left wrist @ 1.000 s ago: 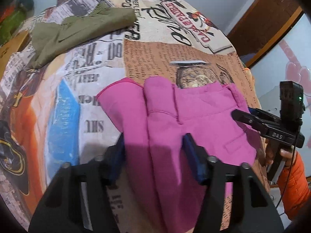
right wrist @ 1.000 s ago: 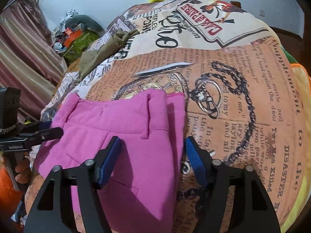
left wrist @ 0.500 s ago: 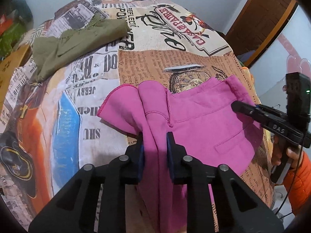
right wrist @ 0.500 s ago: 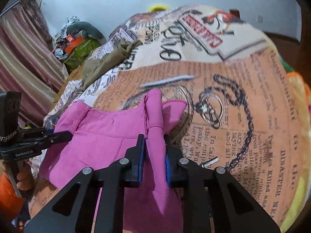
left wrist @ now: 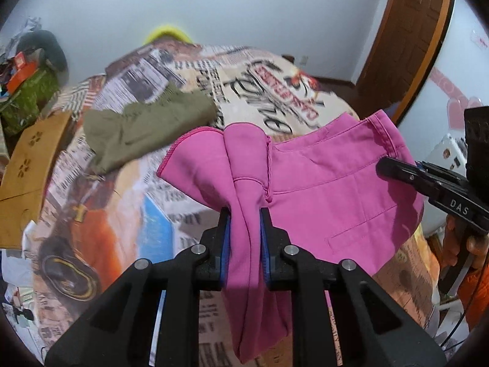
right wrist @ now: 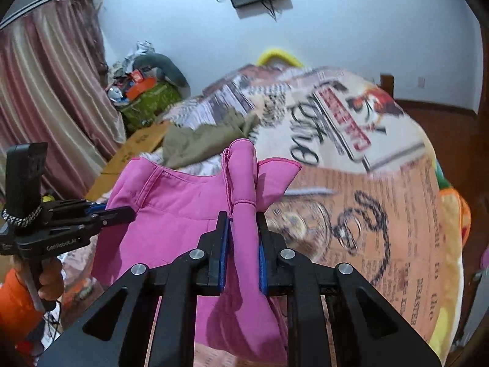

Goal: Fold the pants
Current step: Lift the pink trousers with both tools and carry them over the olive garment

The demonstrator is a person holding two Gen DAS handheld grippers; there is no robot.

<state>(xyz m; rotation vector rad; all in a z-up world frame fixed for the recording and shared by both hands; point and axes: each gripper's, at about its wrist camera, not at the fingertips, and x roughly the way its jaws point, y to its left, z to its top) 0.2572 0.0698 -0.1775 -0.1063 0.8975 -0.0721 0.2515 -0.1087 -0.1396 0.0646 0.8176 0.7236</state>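
The pink pants hang in the air above the bed, stretched by the waistband between both grippers. My left gripper is shut on one bunched end of the waistband. My right gripper is shut on the other bunched end of the pink pants. Each gripper shows in the other's view, the right gripper at the pants' far edge, the left gripper likewise. The legs hang below, out of sight.
The bed carries a newspaper-print blanket. Olive green pants lie on it at the far left. A cardboard sheet and cluttered bags stand beside the bed. A wooden door is at the right.
Both grippers closed on the waistband ends, then lifted the pants off the blanket. The view has tilted up toward the far wall.
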